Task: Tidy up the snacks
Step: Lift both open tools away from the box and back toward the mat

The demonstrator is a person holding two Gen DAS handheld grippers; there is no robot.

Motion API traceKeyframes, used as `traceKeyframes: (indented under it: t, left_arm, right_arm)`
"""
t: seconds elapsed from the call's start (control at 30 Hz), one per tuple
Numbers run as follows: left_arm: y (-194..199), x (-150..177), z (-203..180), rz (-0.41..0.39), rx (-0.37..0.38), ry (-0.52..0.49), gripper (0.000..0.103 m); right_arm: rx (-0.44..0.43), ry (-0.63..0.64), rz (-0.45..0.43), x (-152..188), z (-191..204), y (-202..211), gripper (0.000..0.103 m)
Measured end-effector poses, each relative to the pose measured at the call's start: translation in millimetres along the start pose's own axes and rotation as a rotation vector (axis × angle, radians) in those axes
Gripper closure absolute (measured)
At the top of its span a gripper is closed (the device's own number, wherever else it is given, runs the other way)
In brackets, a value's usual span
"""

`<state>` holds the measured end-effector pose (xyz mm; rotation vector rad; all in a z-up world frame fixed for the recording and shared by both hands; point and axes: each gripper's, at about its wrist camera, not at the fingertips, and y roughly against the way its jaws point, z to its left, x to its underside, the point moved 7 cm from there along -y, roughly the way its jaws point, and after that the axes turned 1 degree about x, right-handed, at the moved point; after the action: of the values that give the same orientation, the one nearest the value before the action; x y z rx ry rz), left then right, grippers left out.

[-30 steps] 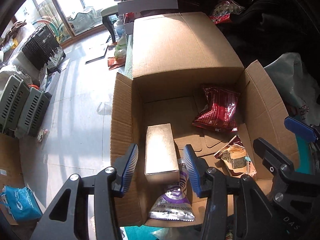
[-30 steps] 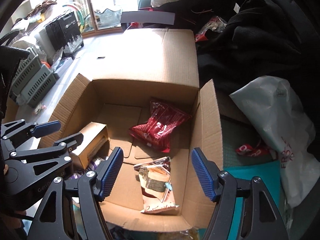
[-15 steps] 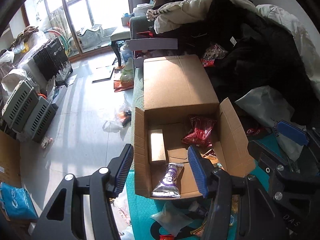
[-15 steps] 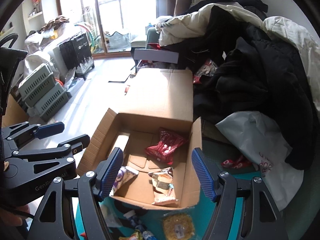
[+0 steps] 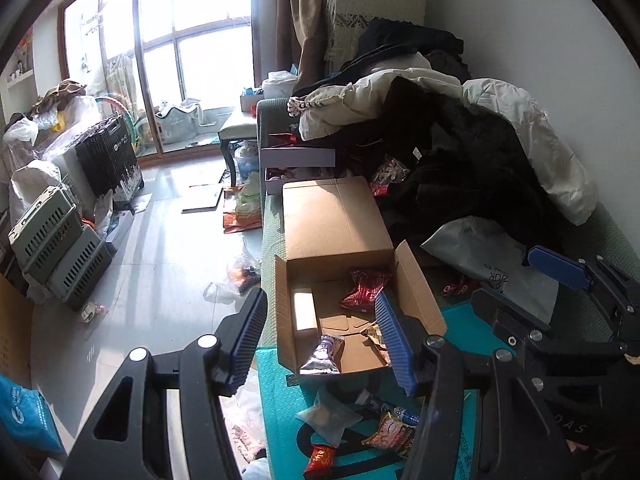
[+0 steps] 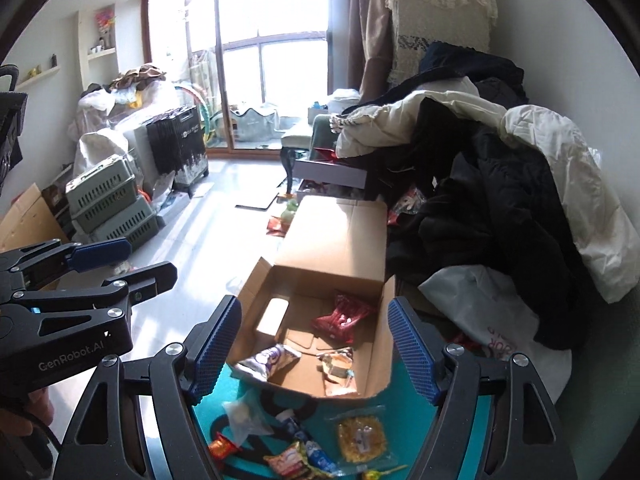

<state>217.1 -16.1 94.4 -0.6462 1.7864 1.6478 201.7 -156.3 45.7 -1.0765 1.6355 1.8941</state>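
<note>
Here both sets of jaws stand wide apart w/ nothing between them: left gripper [image 5: 322, 336] and right gripper [image 6: 314, 350] hang above the near end of the cardboard box [image 6: 378, 364], clear of it.

Inside the box: a pale rectangular carton [image 6: 273, 314] against the left wall, a red snack bag [image 6: 342, 318] toward the far middle, a purple-and-white packet [image 6: 266, 360] at the near left w/ its end poking over the front edge, and a brown-and-gold packet [image 6: 338, 370] at the near right. Box flaps are open; the long far flap lies flat, pointing away.

Just in front of the box, on the teal mat [image 6: 406, 416], loose snacks lie scattered: a clear bag of yellow noodles [image 6: 362, 438], a clear pouch [image 6: 244, 414], a small red-orange packet [image 6: 220, 448], a colourful packet [image 6: 288, 462] & a blue-and-white one beside it.

To the box's right, a grey plastic bag [image 6: 476, 316] w/ red lettering, then a heap of black and cream coats [image 6: 500, 184]. To the left, tiled floor [image 6: 208, 224], stacked grey-green crates [image 6: 112, 204] and a black suitcase [image 6: 180, 148] near the window
</note>
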Motion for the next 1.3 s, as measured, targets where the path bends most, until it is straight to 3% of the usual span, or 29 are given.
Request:
traceKeyframes:
  t: [0.23,0.6,0.87,1.3]
  left_arm:
    - [46,23,3,-0.054,0.002,-0.023,0.048]
    - [59,78,8,-0.029,0.029,-0.007,0.048]
    - [37,137,-2,0.061,0.051,-0.001,0.048]
    - [-9,223,-5,0.231,0.069,0.089,0.048]
  right_arm:
    - [-0.019,0.015,-0.063,12,19,45,0.022]
    - [-0.064,-0.04,-0.011,61,36,57,0.022]
    - [-0.079,-0.063,0.1,121,34,40,0.022]
    - [-0.08,-0.102,0.266,211,29,-3,0.022]
